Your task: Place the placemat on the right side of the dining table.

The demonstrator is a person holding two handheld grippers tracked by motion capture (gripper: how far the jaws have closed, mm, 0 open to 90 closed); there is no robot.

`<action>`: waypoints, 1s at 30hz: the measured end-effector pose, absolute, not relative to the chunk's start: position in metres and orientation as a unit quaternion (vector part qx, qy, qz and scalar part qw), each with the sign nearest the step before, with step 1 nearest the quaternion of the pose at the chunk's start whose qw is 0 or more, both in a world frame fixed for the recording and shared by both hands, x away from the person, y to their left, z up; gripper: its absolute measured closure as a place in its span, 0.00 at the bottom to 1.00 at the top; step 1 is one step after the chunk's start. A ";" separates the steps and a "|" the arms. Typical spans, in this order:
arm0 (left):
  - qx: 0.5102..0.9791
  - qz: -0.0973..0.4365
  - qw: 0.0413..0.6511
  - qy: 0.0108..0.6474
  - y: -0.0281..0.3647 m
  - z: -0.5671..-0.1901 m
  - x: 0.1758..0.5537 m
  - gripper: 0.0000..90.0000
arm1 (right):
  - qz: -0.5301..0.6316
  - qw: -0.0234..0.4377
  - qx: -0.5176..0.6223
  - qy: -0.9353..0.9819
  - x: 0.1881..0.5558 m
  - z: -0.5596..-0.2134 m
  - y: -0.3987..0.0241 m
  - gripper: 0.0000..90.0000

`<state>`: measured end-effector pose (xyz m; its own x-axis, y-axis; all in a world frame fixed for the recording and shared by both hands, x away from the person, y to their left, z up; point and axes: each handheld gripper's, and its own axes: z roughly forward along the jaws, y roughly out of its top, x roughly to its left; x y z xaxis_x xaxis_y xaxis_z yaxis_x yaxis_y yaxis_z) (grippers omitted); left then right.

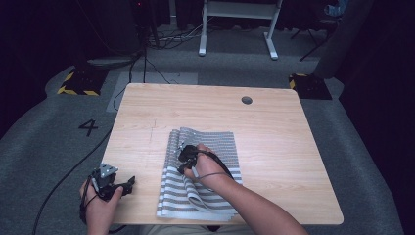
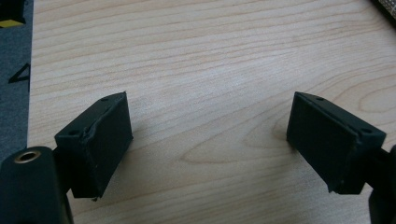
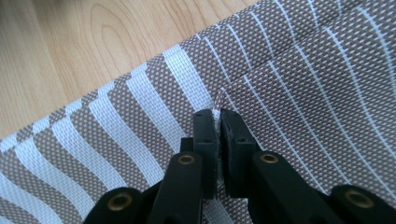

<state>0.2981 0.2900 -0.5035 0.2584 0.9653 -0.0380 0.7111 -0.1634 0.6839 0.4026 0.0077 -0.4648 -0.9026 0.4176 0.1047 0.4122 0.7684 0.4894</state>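
A grey-and-white striped cloth (image 1: 203, 166) lies folded on the wooden table (image 1: 274, 142), near its front edge. My right gripper (image 1: 183, 152) rests on the cloth's left part, and in the right gripper view its jaws are shut on a pinched fold of the striped cloth (image 3: 299, 79), with the right gripper (image 3: 218, 116) tips pressed together over the fabric edge. My left gripper (image 1: 128, 185) sits at the table's front left corner, held by a hand. In the left gripper view the left gripper (image 2: 210, 135) stands open over bare wood, nothing between its pads.
A round cable hole (image 1: 246, 100) sits at the table's back right. Grey carpet (image 1: 58, 147) surrounds the table, with a white desk frame (image 1: 240, 19) and cables behind. Bare wood extends right of the cloth.
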 end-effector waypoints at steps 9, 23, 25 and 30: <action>0.732 0.212 0.303 0.572 0.290 -0.504 0.298 0.16 | 0.283 0.033 0.207 0.936 0.399 -0.433 -0.011 0.98; 0.730 0.212 0.304 0.574 0.289 -0.504 0.300 0.15 | 0.332 0.074 0.236 0.910 0.399 -0.361 -0.074 0.99; 0.730 0.212 0.304 0.574 0.289 -0.504 0.300 0.15 | 0.341 0.084 0.248 0.903 0.399 -0.345 -0.090 0.99; 0.730 0.213 0.304 0.574 0.289 -0.504 0.300 0.15 | 0.359 0.100 0.255 0.892 0.400 -0.324 -0.110 0.99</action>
<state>0.2998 0.2890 -0.5041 0.2494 0.9676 -0.0390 0.7088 -0.1549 0.6882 0.3996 -0.1101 -0.3244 -0.8495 0.5275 0.0044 0.3833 0.6116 0.6921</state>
